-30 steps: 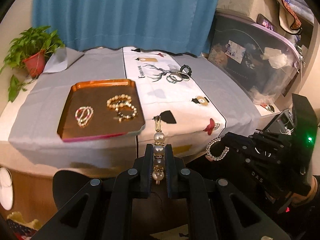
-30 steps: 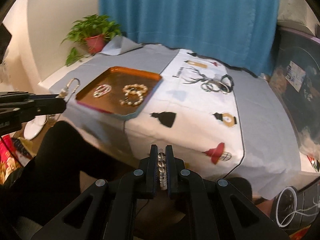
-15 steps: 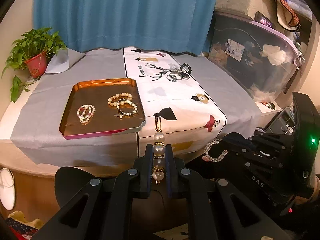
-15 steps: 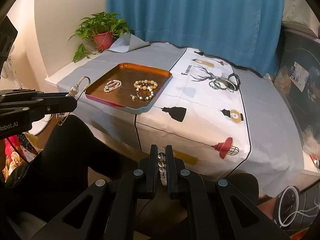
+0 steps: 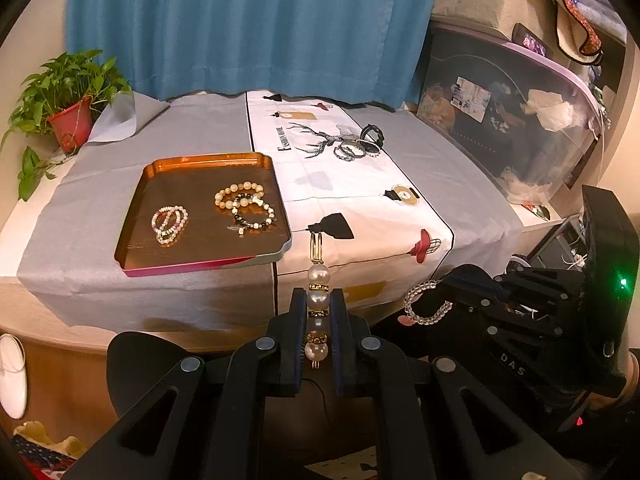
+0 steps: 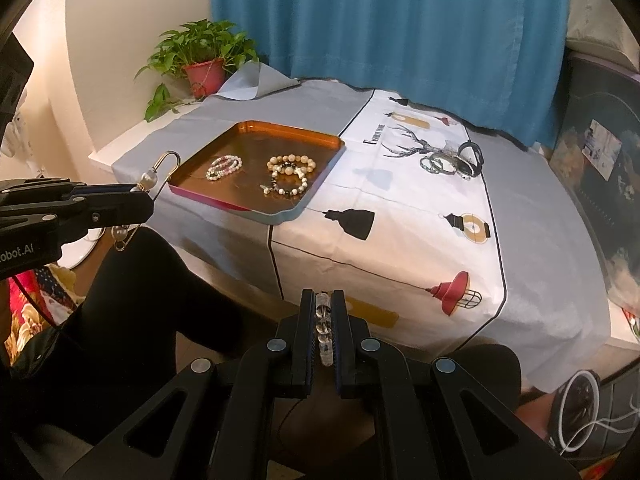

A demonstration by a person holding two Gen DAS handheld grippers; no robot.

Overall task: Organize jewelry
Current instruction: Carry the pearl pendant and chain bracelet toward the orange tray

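My left gripper [image 5: 318, 300] is shut on a pearl brooch pin [image 5: 318, 280] with a gold clasp, held in front of the table's near edge; it also shows in the right wrist view [image 6: 150, 178]. My right gripper [image 6: 323, 300] is shut on a clear bead bracelet [image 6: 323, 328], which hangs as a loop in the left wrist view [image 5: 424, 302]. An orange tray [image 5: 168, 172] on the grey cloth holds a pink-white bracelet [image 5: 169, 224], a cream bead bracelet [image 5: 238, 192] and a black-white bracelet [image 5: 254, 214]. Dark bangles [image 5: 358, 146] lie on the white runner at the back.
A potted plant [image 5: 68, 112] stands at the table's far left corner. A blue curtain [image 5: 248, 24] hangs behind. A clear storage box [image 5: 508, 120] stands on the right. The white runner [image 5: 360, 208] lies down the table's middle. Dark legs sit below the grippers.
Both grippers have drawn back and slightly up from the table with their jewelry still held. The tray and table now look farther away.
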